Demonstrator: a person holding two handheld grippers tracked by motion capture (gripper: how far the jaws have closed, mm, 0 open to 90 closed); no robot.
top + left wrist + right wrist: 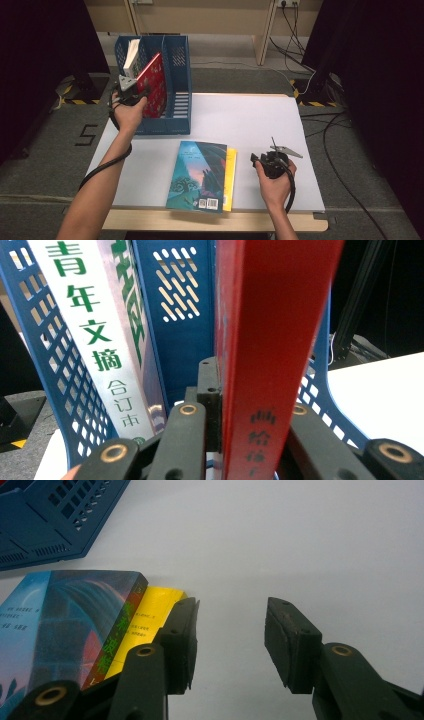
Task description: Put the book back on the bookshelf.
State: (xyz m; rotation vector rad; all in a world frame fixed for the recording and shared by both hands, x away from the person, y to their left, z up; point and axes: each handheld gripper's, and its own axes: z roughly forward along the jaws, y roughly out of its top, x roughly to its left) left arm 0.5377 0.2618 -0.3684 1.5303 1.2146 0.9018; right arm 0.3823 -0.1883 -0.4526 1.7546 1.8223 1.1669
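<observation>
Left gripper [131,91] has its jaws clamped on the red book [154,85], holding it upright and tilted, partly down in the blue file rack [176,107] w/ a white book [131,56] in the slot beside it. Looks like mid-insert imo. Next: ease it down straight, then let go. Right gripper [270,161] sits spread, idle, blue book [197,175] just beside it.

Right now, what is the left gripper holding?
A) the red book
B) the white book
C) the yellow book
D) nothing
A: the left gripper has its jaws shut on the red book, standing it in the blue rack beside the white book.
</observation>
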